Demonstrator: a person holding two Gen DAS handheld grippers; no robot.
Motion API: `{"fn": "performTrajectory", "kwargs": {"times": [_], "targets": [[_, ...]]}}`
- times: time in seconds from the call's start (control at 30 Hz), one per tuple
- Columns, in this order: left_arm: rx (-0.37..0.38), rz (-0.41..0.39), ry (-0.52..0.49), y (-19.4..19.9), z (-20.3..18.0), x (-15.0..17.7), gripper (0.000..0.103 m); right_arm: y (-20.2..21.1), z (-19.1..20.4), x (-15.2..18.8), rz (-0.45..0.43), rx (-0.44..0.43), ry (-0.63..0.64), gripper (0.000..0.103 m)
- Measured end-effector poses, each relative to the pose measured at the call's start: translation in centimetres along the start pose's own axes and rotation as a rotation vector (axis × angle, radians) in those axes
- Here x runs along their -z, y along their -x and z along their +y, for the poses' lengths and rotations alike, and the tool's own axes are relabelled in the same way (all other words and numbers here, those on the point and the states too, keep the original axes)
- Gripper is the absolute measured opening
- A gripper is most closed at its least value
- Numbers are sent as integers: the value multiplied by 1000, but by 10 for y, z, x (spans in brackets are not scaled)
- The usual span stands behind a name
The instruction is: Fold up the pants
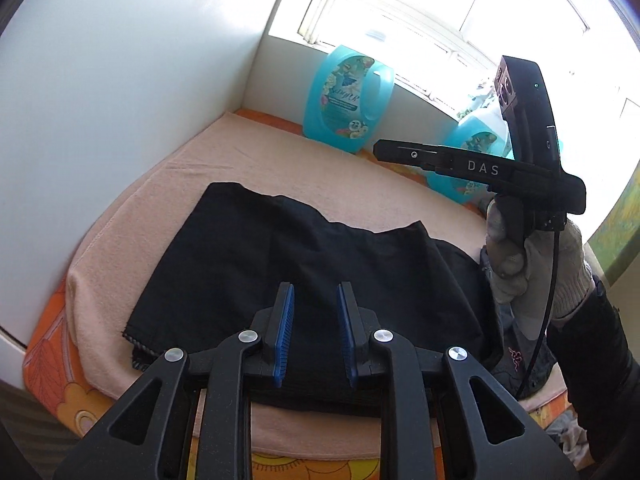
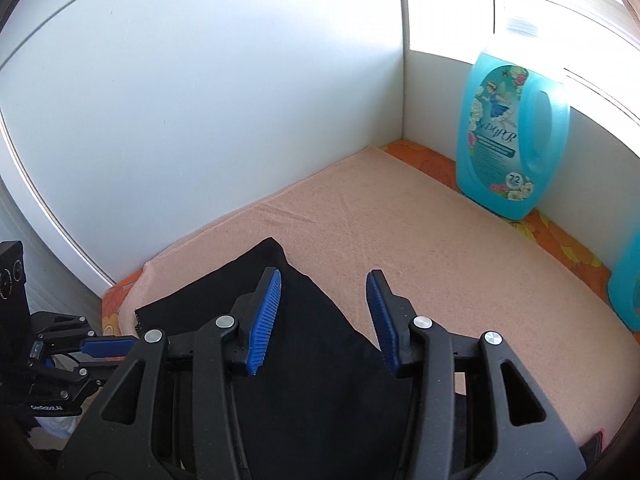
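- Where the black pants (image 1: 304, 264) lie, folded into a flat, roughly rectangular bundle on the peach towel (image 1: 224, 152), a stitched hem edge shows at the near left corner and the far edge runs uneven, with small peaks.
- Seen from the right wrist, the same dark cloth sits beneath that tool, one soft corner pointing toward the white wall (image 2: 200, 100).
- Left gripper (image 1: 316, 334): blue pads stand a narrow gap apart, nothing pinched between them, raised above the cloth.
- Right gripper (image 2: 323, 322): pads spread noticeably wider, likewise empty and clear of the fabric.
- A gloved hand (image 1: 536, 264) with a dark sleeve holds the right tool, whose side reads "DAS".
- Turquoise detergent bottle (image 2: 508, 132): a fairy picture, flowers and the number "72"; its script brand name is not legible.
- A second blue bottle (image 1: 472, 148) stands partly hidden behind the right tool.
- Another dark garment at the right edge carries a small pink logo (image 1: 516, 354).
- Under the towel lies an orange floral cover (image 1: 52, 364); white panels form a corner, with a bright window (image 1: 440, 8) behind.
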State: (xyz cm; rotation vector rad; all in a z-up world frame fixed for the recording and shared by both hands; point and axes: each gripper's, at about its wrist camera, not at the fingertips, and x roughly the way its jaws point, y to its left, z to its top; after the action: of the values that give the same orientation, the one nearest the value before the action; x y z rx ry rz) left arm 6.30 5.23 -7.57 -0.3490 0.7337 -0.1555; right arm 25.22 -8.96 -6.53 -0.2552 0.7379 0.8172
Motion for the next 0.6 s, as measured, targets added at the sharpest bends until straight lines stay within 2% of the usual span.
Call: {"fn": "performTrajectory", "kwargs": {"times": [0.1,0.27,0.33,0.4,0.47,0.6], "targets": [[68,31,-59,-10,-28,0,30,27,-30,19,7,67,-41,46],[201,103,-133,-36,-77,-3,31,70,-88,59,51,213,-166,46],[247,136,-165,-49,-99,-5,43,87,-113,74,70,270,-222,51],[294,175,-205,-63,-122,-7,43,107,-136,91,80,310,-280,57],[328,217,-246,-78,-145,-10,44,124,-156,106,92,336,-342,57],[369,314,-302,-111,-186,-15,57,153,-186,135,100,382,-437,57]]}}
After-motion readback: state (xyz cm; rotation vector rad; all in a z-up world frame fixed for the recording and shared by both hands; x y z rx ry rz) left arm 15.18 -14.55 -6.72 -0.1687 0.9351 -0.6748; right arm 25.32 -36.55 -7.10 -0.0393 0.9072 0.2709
